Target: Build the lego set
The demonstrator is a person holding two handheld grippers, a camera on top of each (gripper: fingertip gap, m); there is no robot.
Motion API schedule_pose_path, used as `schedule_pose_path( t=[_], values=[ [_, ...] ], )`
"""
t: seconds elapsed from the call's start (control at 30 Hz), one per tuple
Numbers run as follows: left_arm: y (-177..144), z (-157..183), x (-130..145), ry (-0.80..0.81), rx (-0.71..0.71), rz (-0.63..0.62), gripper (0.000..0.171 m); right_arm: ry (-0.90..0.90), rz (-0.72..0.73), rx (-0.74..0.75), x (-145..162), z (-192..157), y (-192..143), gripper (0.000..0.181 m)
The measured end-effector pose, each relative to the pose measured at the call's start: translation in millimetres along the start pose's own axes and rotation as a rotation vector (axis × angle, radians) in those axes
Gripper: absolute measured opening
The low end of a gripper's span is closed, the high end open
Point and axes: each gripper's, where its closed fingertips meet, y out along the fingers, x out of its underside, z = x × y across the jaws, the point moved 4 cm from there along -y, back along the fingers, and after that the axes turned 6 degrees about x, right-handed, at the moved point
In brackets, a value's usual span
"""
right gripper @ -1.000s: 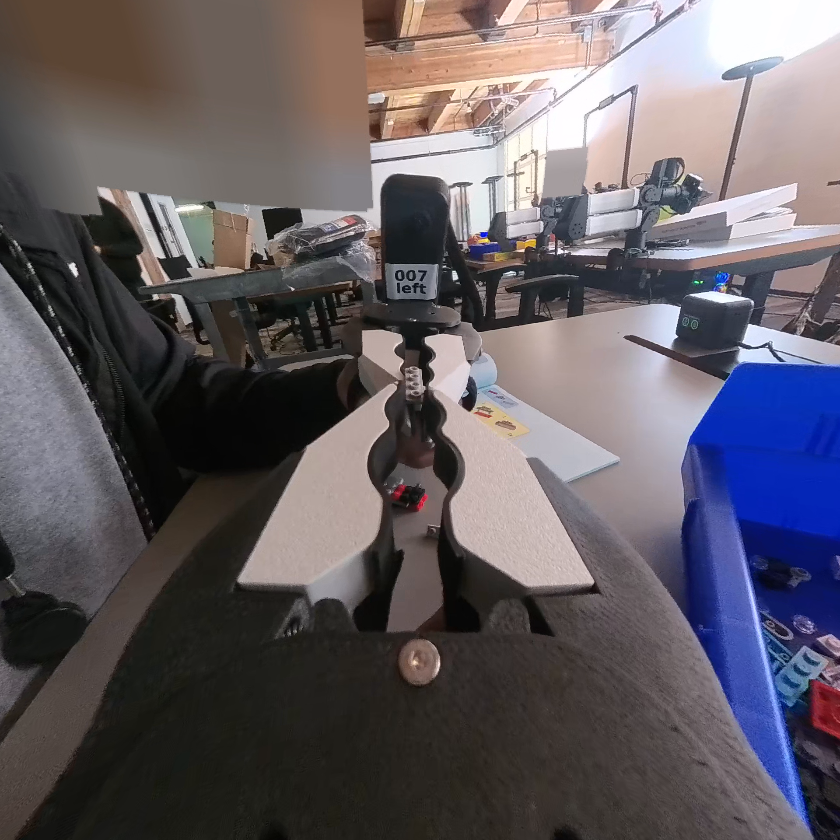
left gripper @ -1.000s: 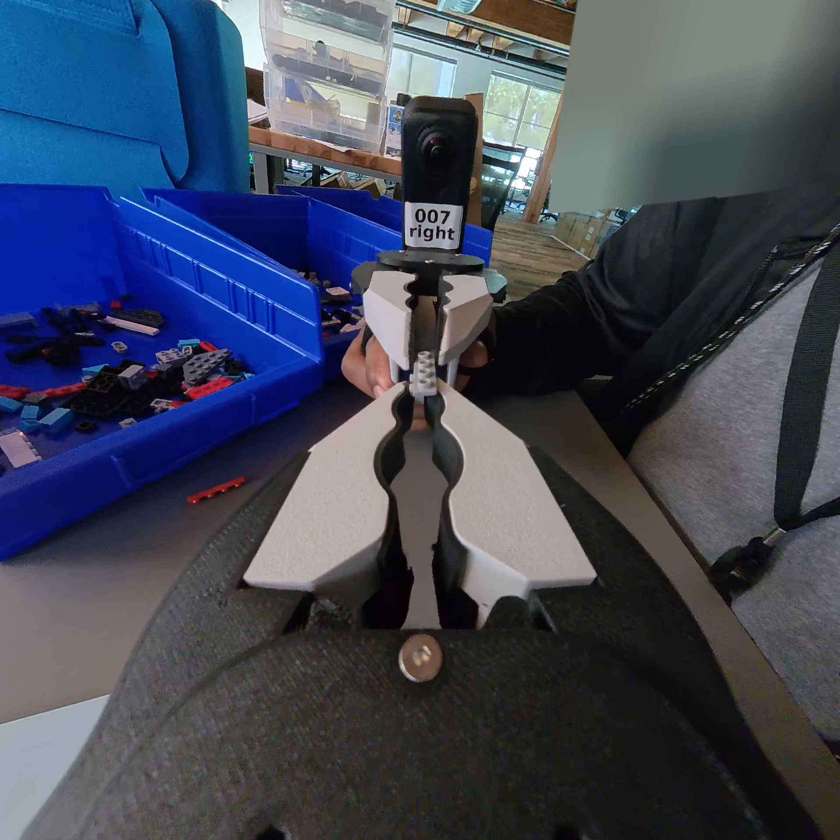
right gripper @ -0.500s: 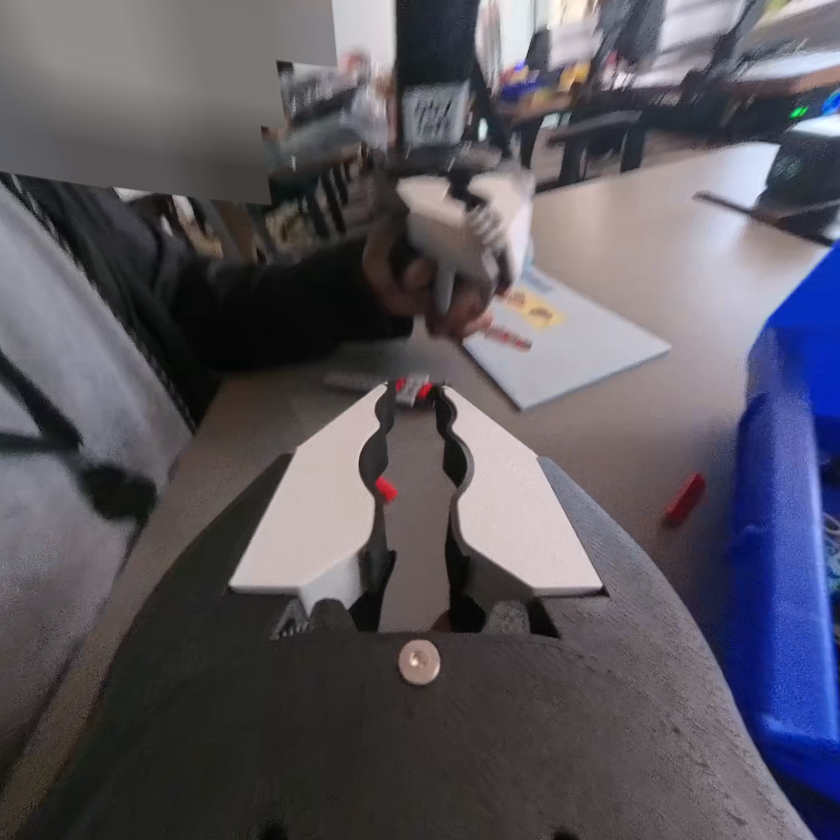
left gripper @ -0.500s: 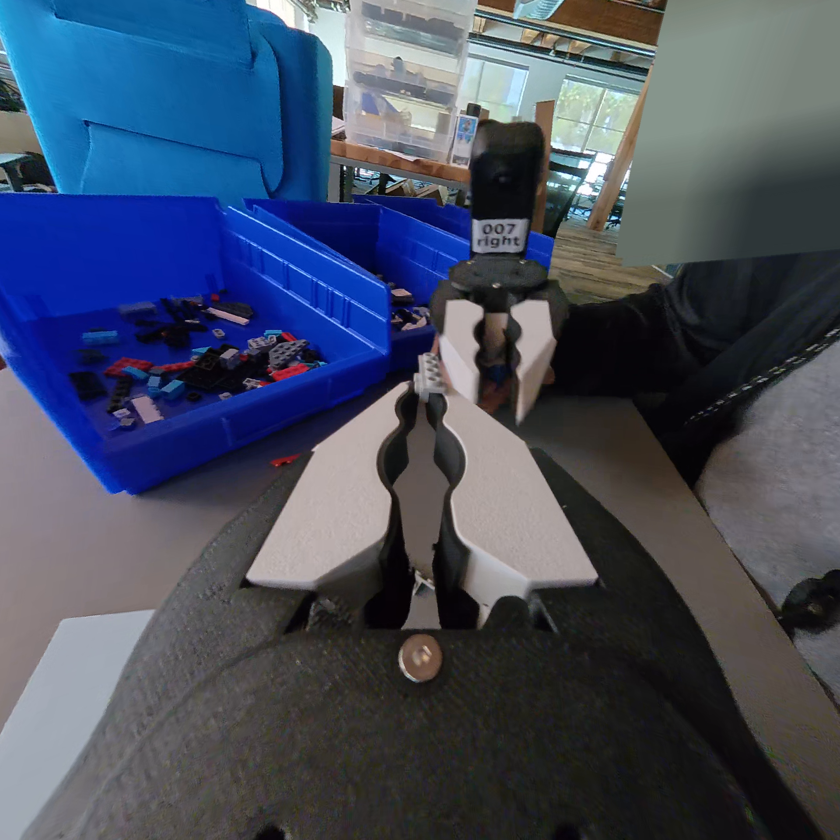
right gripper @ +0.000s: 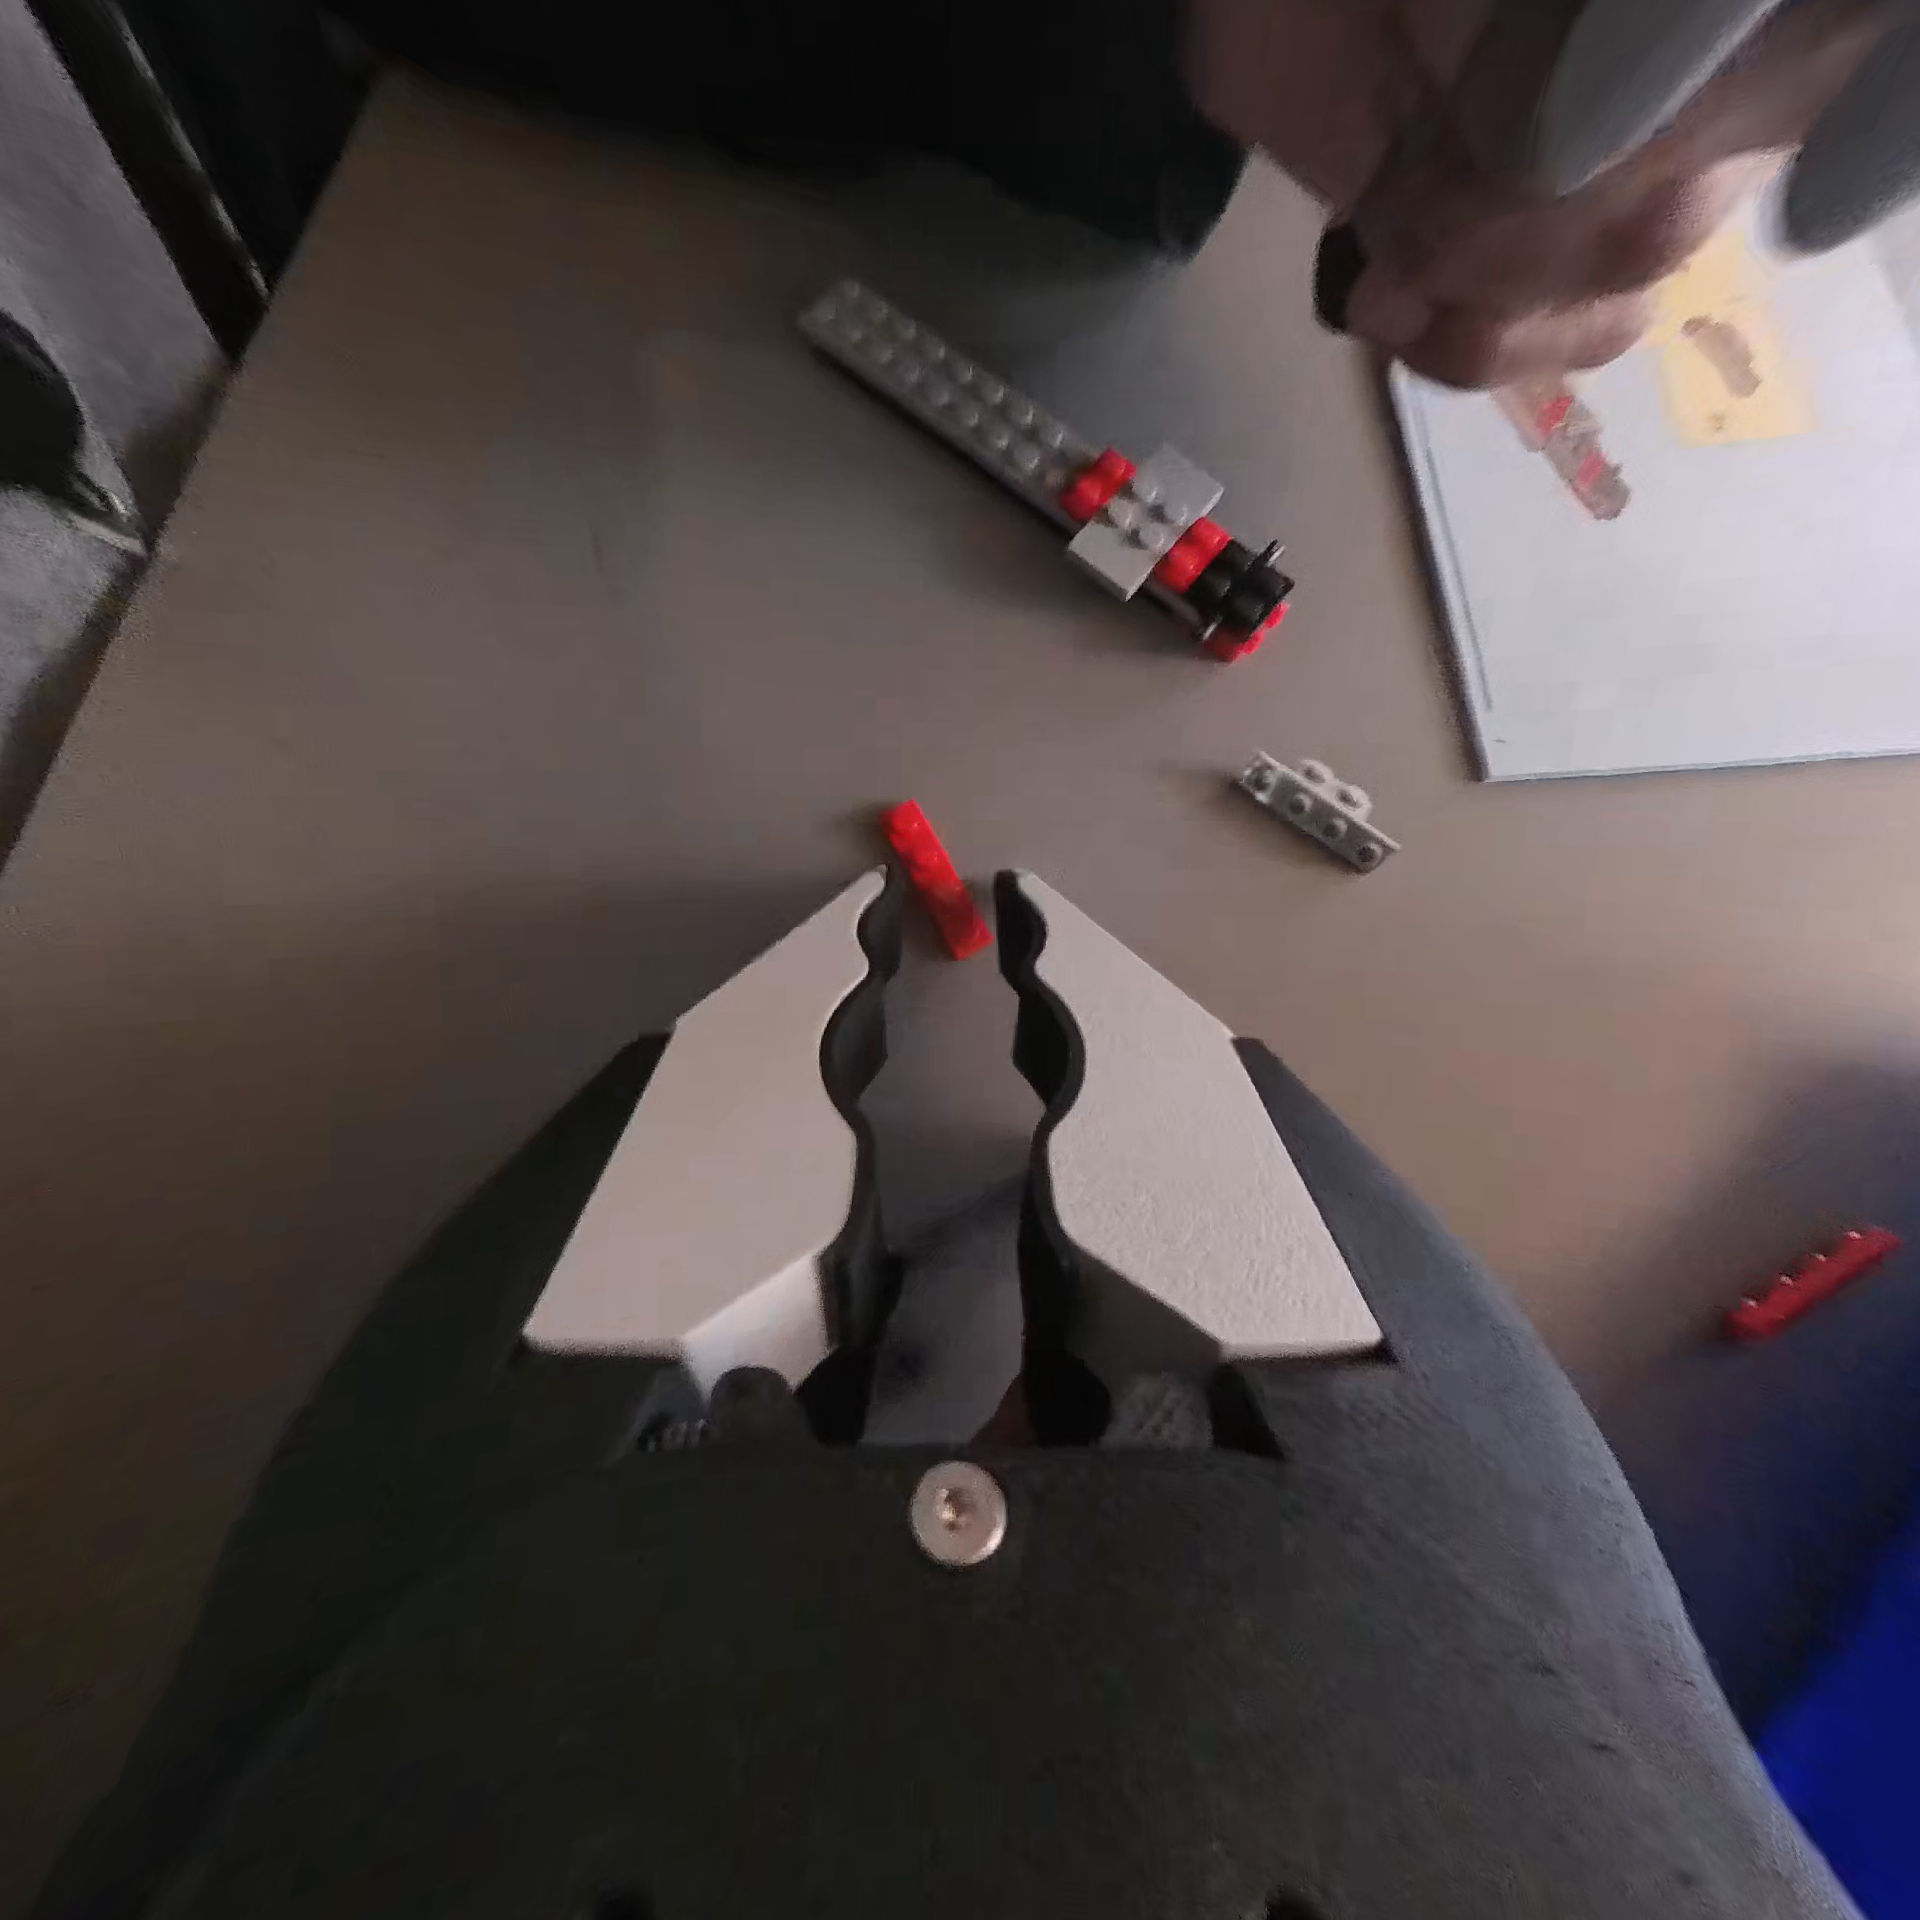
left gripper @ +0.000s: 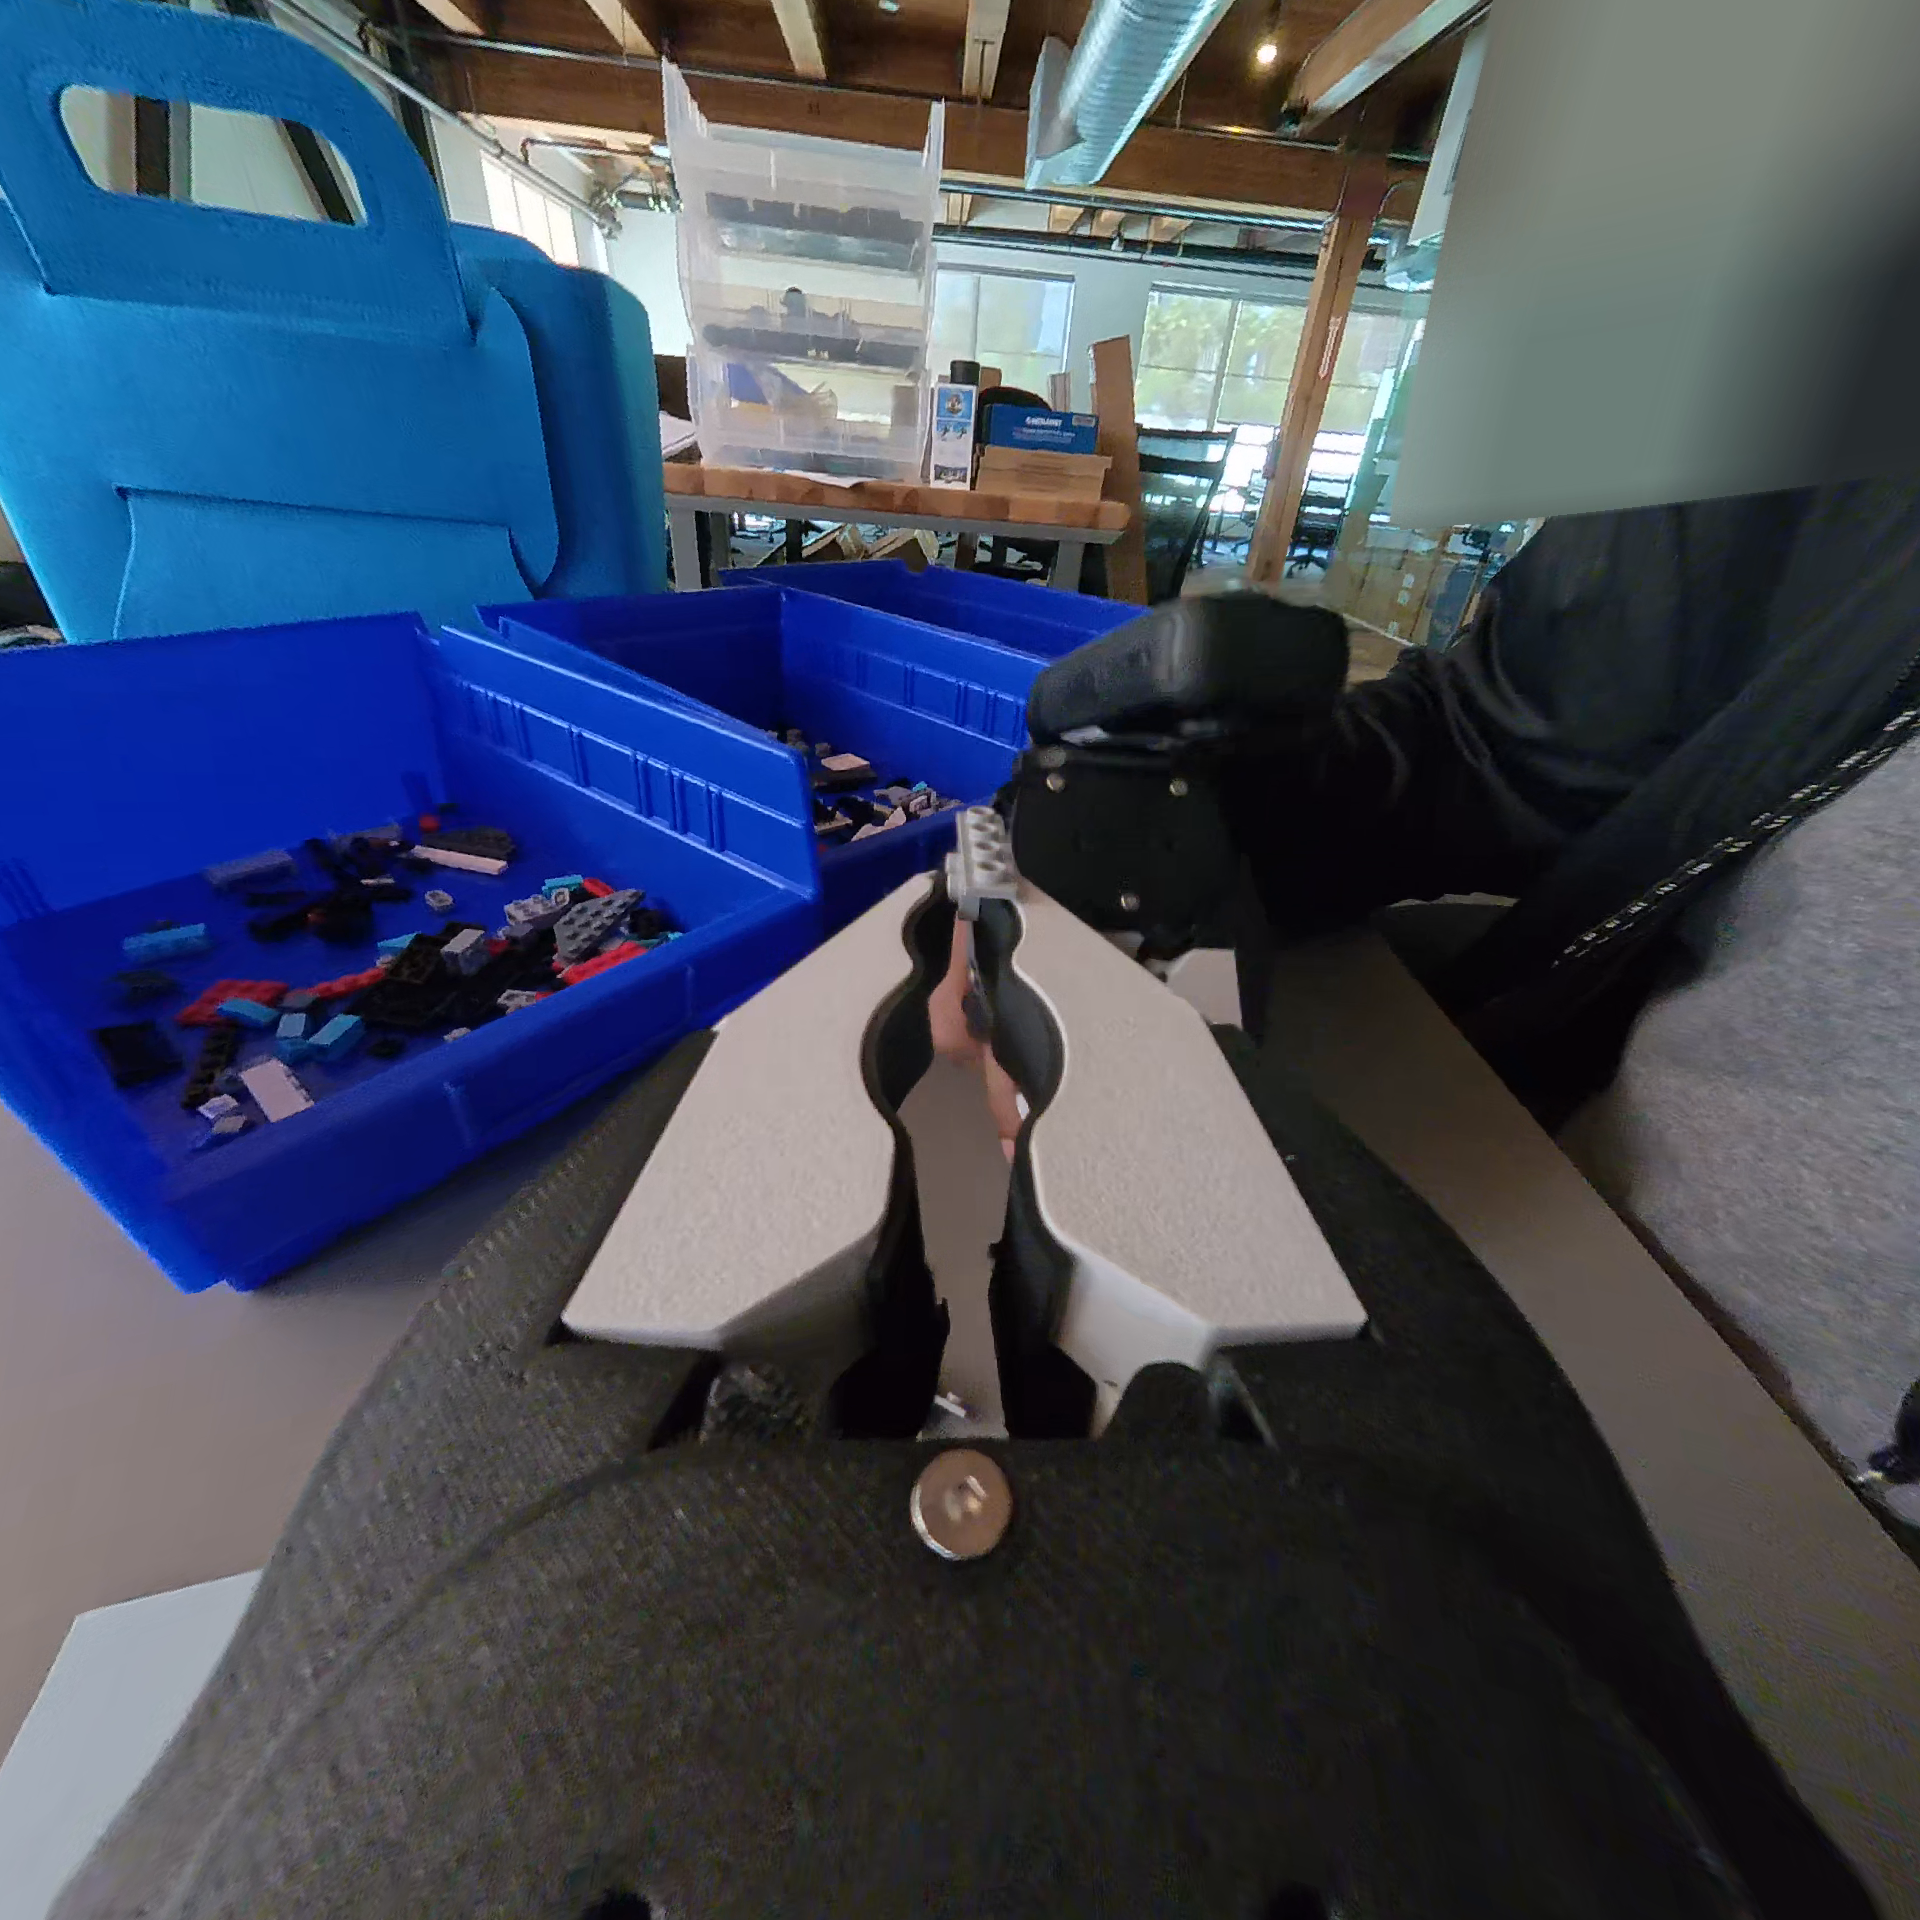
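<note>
Left wrist view: the left gripper [left gripper: 971, 904] has its jaws closed on a small light-grey brick [left gripper: 982, 860], which stands upright out of the fingertips. Beyond it sit a blue bin [left gripper: 312, 1153] of loose bricks and a second blue bin [left gripper: 894, 665].

Right wrist view: the right gripper [right gripper: 940, 894] points down at the grey table [right gripper: 520, 675] with its jaws parted and nothing clamped. A small red brick [right gripper: 933, 878] lies on the table between the fingertips. The partly built grey plate assembly [right gripper: 1049, 468] lies farther off, a grey bracket piece [right gripper: 1314, 810] to the right, beside the instruction sheet [right gripper: 1683, 582]. A red strip [right gripper: 1813, 1283] lies near the right edge.
</note>
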Motion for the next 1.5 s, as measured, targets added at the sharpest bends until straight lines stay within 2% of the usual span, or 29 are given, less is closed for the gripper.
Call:
schedule_pose_path(
  t=[0.07, 0.23, 0.37, 0.47, 0.57, 0.67, 0.77, 0.9, 1.5],
  values=[
    [-1.3, 0.4, -3.1, 0.006, -0.003, 0.016, 0.002, 0.002, -0.010, 0.016, -2.1, -1.3, 3.3, 0.013],
    [-4.2, -2.5, -6.1, -0.005, -0.025, 0.031, 0.002, 0.063, -0.004, 0.122, -3.6, 6.7, -2.0, 0.011],
    [-4.2, -8.4, -1.3, -0.027, -0.056, 0.007, 0.002, 0.144, 0.109, 0.237, -25.2, 29.4, -47.9, 0.011],
    [-3.8, -11.5, 0.8, -0.047, -0.072, -0.004, 0.002, 0.160, 0.205, 0.300, -57.1, 47.0, -94.9, 0.011],
    [-1.9, -12.5, 3.3, -0.050, -0.083, -0.026, 0.002, 0.148, 0.243, 0.329, -88.7, 62.4, -119.0, 0.010],
    [1.0, -11.1, 6.7, -0.045, -0.081, -0.059, 0.002, 0.102, 0.168, 0.305, -103.8, 71.3, -113.0, 0.011],
    [2.8, -8.1, 7.5, -0.044, -0.060, -0.068, 0.002, 0.049, 0.078, 0.256, -105.1, 75.5, -99.4, 0.011],
    [4.5, -4.7, 7.8, -0.048, -0.030, -0.068, 0.002, 0.038, 0.031, 0.195, -103.5, 79.8, -91.6, 0.011],
    [6.3, -6.6, 8.1, -0.054, -0.036, -0.065, 0.002, 0.041, 0.002, 0.166, -100.2, 81.9, -85.9, 0.011]
  ],
)
